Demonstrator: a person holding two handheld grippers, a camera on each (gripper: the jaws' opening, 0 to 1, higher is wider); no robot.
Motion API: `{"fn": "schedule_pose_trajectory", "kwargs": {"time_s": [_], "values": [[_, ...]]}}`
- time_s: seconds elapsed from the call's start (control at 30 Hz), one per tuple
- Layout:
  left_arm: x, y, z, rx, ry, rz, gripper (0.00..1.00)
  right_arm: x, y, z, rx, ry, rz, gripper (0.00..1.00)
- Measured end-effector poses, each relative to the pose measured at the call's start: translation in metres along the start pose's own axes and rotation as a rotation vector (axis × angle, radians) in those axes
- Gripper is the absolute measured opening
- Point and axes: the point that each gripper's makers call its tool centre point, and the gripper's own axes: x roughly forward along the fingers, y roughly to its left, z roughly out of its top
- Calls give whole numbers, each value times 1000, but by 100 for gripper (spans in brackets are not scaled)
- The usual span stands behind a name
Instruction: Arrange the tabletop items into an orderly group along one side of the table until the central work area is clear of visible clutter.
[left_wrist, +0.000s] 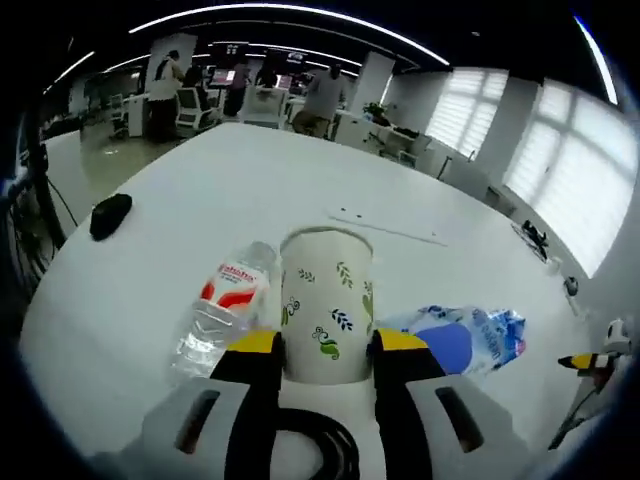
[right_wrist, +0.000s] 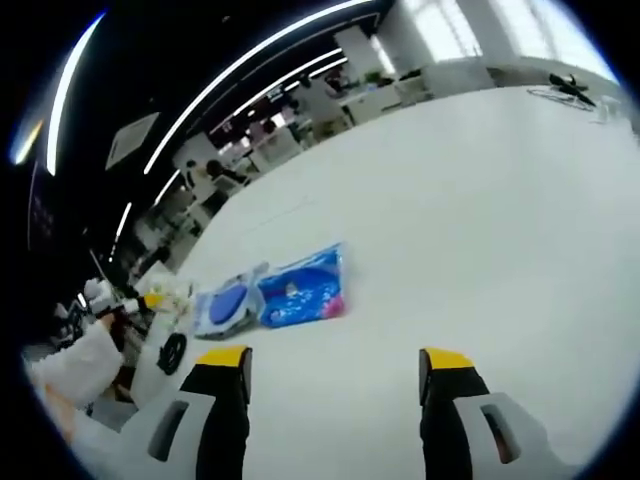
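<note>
In the left gripper view, the left tongs (left_wrist: 327, 345) clasp a paper cup (left_wrist: 326, 305) low on its wall, on the white tabletop (left_wrist: 250, 190); it looks light and crushable, so a gentle squeeze suits. A water bottle (left_wrist: 222, 305) lies beside it, slippery and prone to roll.

In the right gripper view, the right tongs (right_wrist: 335, 362) gape empty above the tabletop; two soft blue packets (right_wrist: 285, 292) lie ahead, best pinched at an edge.

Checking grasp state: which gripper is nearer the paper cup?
Left. The left gripper has its jaws on either side of the paper cup. The right gripper is open over bare table, away from it.
</note>
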Motion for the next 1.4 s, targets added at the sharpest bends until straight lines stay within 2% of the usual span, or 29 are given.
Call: {"fn": "schedule_pose_trajectory", "kwargs": {"time_s": [0.03,0.07,0.13,0.2,0.33,0.4,0.43,0.57,0.73,0.87,0.93,1.0,1.07,1.17,1.33,1.4], "values": [[15,6,0,2,-11,-16,35,0,1,0,2,-2,3,69],[15,-1,2,2,-30,-39,35,0,2,1,5,-4,7,69],[0,-21,2,-5,-49,-60,35,0,5,2,4,-6,14,69],[-4,-26,1,-5,-56,-70,35,1,8,5,5,-11,25,69],[-20,-50,-3,-19,-81,-115,35,1,17,18,25,-43,65,69],[-28,-67,-2,-51,-103,-163,35,0,28,27,28,-60,100,69],[-35,-80,-1,-48,-117,-191,35,0,37,34,25,-71,124,69],[-43,-110,-1,-6,-121,-245,35,2,62,48,7,-89,191,68],[-46,-136,0,-6,-123,-295,35,5,82,59,-1,-107,259,68],[-47,-142,3,-12,-130,-332,35,1,100,65,-2,-109,316,68],[-50,-152,8,-44,-143,-367,35,-4,121,72,24,-121,399,68],[-54,-163,16,-84,-165,-418,35,-8,142,74,4,-105,466,68],[-55,-169,20,-75,-170,-451,35,-10,160,74,-30,-91,517,68],[-60,-199,22,-42,-167,-491,35,-16,196,73,-73,-67,623,68],[-66,-233,20,-22,-154,-544,35,-18,222,75,-70,-53,690,67],[-72,-247,23,-9,-162,-573,35,-23,232,79,-38,-59,735,67]]}}
